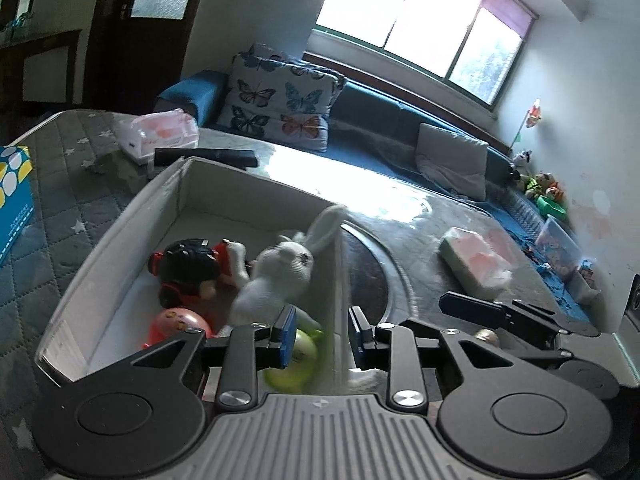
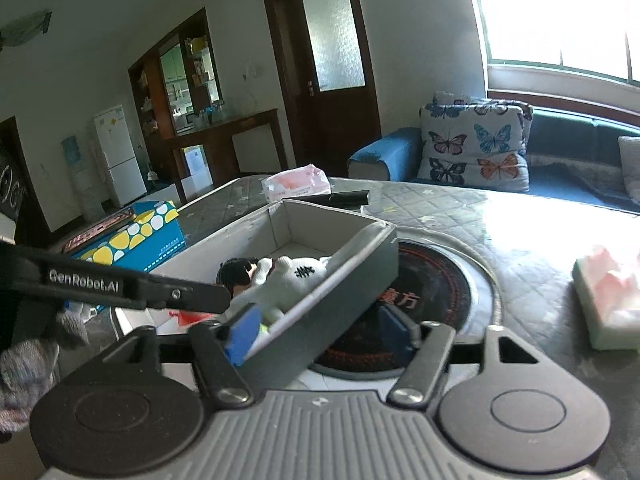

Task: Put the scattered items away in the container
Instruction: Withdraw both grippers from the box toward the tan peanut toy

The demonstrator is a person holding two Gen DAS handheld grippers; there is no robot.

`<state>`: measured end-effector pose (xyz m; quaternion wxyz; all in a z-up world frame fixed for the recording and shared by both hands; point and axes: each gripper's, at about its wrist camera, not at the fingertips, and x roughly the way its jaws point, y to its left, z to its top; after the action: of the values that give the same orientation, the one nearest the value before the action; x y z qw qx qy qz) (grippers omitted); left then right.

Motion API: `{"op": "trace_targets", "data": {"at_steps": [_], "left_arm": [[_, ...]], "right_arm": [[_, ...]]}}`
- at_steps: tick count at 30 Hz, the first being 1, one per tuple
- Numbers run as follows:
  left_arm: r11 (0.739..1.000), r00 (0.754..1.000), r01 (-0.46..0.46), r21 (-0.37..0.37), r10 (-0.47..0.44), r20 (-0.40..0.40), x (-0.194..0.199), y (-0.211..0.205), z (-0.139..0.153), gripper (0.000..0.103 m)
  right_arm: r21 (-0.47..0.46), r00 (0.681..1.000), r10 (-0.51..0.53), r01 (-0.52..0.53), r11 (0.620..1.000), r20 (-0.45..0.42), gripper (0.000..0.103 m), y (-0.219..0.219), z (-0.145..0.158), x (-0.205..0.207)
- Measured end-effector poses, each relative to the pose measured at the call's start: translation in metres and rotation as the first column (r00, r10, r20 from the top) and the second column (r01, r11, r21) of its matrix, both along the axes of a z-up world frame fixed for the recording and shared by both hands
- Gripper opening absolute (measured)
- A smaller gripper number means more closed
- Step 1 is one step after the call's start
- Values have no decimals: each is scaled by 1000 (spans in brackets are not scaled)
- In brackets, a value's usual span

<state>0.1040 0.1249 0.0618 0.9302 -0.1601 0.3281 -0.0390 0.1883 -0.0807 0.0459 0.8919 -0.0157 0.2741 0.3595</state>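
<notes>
A grey open container [image 1: 120,224] stands on the quilted table. Inside it lie a dark-haired doll [image 1: 188,268], a white knitted rabbit [image 1: 276,276], a pink ball [image 1: 176,320] and a yellow-green ball [image 1: 300,356]. My left gripper [image 1: 322,320] is open, its blue pads either side of the container's right wall without pressing it. My right gripper [image 2: 320,328] is open too and straddles the container's near wall [image 2: 340,272], one pad inside by the rabbit [image 2: 292,276], the other outside. One black finger [image 2: 120,284] of the left gripper crosses the right wrist view.
A round dark hob plate [image 2: 432,292] is set into the table beside the container. Tissue packs [image 1: 476,264] [image 1: 160,134], a black bar [image 1: 204,158] and a blue spotted box [image 2: 136,236] lie around. A sofa with butterfly cushions [image 1: 280,100] stands behind.
</notes>
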Motion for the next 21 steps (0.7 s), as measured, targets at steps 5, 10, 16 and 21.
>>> {"op": "trace_targets", "data": {"at_steps": [5, 10, 16, 21], "left_arm": [[999, 999, 36, -3, -36, -2, -7, -21, -1, 31], [998, 998, 68, -8, -68, -11, -10, -40, -3, 31], [994, 994, 109, -12, -109, -17, -13, -60, -7, 31], [990, 990, 138, -13, -139, -40, -10, -74, -15, 31]], "right_arm": [[-17, 1000, -5, 6, 1000, 23, 71, -17, -2, -20], [-36, 999, -27, 29, 999, 38, 73, -36, -6, -36], [-57, 997, -65, 67, 996, 40, 76, -56, -13, -47], [-58, 994, -100, 102, 993, 30, 77, -70, -20, -52]]}}
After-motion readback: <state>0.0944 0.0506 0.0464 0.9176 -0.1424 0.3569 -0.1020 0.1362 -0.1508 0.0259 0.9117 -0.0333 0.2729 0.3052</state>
